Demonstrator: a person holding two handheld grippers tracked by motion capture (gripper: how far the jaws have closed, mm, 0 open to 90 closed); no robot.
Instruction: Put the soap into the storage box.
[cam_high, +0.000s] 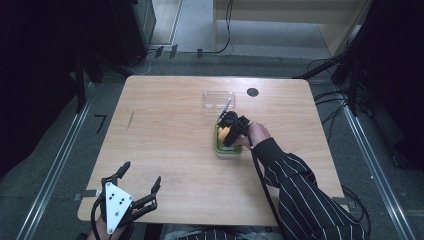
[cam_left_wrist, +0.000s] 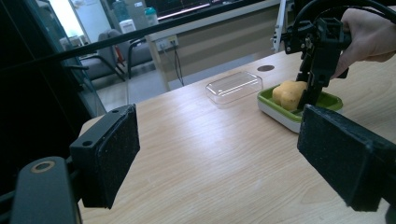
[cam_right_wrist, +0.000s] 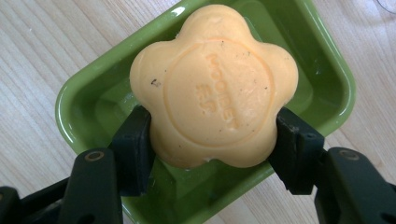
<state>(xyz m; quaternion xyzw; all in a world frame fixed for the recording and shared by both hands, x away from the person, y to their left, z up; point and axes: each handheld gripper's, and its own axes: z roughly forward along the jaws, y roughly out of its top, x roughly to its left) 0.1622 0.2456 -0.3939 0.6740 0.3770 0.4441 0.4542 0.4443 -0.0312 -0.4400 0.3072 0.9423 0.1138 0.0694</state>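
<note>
Orange flower-shaped soap (cam_right_wrist: 214, 86) is clamped between the jaws of the right gripper (cam_right_wrist: 212, 140), over the green dish (cam_right_wrist: 322, 60). Near the table's (cam_high: 165, 130) front edge, the left gripper (cam_high: 140, 182) has its jaws wide apart and holds nothing. Clear lid (cam_high: 218, 98) lies just beyond the dish.

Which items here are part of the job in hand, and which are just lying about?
In use:
- flower-shaped soap, clamped by the right gripper
- green soap dish under it
- clear lid, beside the dish, probably its cover

Lying about:
- left gripper, open, idle at the near table edge
- round dark disc on the table
</note>
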